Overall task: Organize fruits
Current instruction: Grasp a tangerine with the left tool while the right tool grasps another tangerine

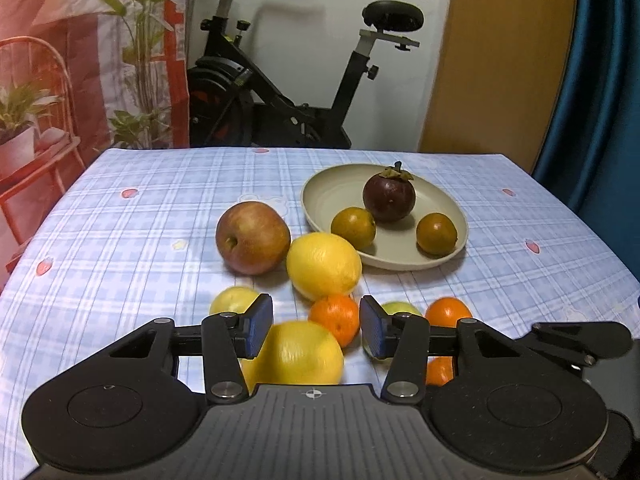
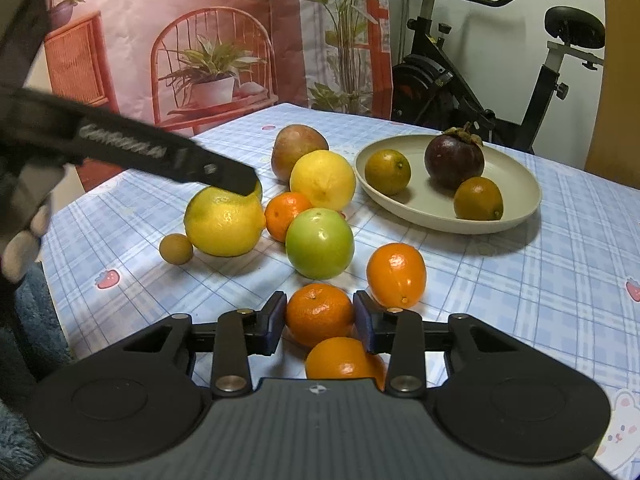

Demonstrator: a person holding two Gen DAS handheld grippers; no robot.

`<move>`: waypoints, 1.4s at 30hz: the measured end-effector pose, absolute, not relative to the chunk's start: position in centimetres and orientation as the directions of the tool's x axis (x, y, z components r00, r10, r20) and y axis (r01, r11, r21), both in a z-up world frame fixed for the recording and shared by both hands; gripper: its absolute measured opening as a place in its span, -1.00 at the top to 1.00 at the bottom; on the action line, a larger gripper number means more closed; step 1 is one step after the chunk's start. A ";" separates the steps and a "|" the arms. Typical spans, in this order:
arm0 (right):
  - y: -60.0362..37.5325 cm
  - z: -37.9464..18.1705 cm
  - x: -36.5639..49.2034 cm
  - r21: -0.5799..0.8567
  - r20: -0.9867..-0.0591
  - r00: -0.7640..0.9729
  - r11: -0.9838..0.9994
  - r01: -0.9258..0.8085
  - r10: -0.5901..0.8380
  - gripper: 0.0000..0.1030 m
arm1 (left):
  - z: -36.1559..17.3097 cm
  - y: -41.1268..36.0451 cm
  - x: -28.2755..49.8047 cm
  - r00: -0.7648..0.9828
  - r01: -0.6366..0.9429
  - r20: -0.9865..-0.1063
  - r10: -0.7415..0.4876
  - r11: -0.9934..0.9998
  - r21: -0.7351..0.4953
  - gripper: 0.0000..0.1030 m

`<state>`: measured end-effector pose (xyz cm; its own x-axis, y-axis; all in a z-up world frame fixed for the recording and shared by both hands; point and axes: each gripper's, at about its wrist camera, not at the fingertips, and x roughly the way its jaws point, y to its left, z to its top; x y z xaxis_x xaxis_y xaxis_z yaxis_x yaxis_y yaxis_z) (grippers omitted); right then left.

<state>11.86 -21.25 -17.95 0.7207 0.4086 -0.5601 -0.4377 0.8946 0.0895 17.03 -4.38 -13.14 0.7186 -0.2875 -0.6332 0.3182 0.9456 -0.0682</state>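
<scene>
A beige plate point(image 1: 320, 194) point(image 2: 520, 176) holds a dark mangosteen point(image 1: 389, 197) point(image 2: 454, 162) and two greenish-orange citrus fruits point(image 1: 353, 227). Loose on the cloth lie an apple point(image 1: 253, 237), two lemons point(image 1: 323, 265) point(image 2: 224, 222), a green apple point(image 2: 319, 243) and several tangerines point(image 2: 396, 275). My left gripper point(image 1: 316, 330) is open above the near lemon point(image 1: 294, 354), holding nothing. My right gripper point(image 2: 319, 322) has its blue pads against both sides of a tangerine point(image 2: 319, 314) resting on the table. The left gripper also shows in the right wrist view point(image 2: 236, 178).
The table has a blue plaid cloth point(image 1: 120, 240). A small brown fruit point(image 2: 176, 249) lies near the left edge. An exercise bike point(image 1: 280, 92) and a printed curtain point(image 1: 60, 60) stand behind the table.
</scene>
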 end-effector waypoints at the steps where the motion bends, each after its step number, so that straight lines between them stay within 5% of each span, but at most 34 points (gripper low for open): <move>1: -21.3 -17.9 11.8 0.092 -0.556 0.722 0.894 -0.438 0.411 0.25 | -13.3 -4.4 17.5 0.711 0.324 -0.641 -0.290 0.944 -0.069 0.04; 3: -21.5 -17.8 11.8 0.100 -0.551 0.724 0.894 -0.436 0.414 0.25 | -13.6 -4.5 18.6 0.687 0.326 -0.667 -0.290 0.942 -0.075 0.18; 14: -22.0 -18.0 11.8 0.131 -0.546 0.719 0.892 -0.434 0.430 0.25 | -14.9 -4.4 22.1 0.566 0.346 -0.740 -0.365 0.919 -0.189 0.16; 42: -22.2 -18.1 11.8 0.142 -0.544 0.717 0.890 -0.433 0.435 0.25 | -14.7 -4.4 25.2 0.396 0.400 -0.823 -0.408 0.883 -0.246 0.16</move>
<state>11.80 -22.16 -18.06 0.7172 0.4353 -0.5442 -0.4326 0.8903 0.1420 25.18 -4.36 -14.67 0.3958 -0.4079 -0.8228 0.3997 0.8831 -0.2456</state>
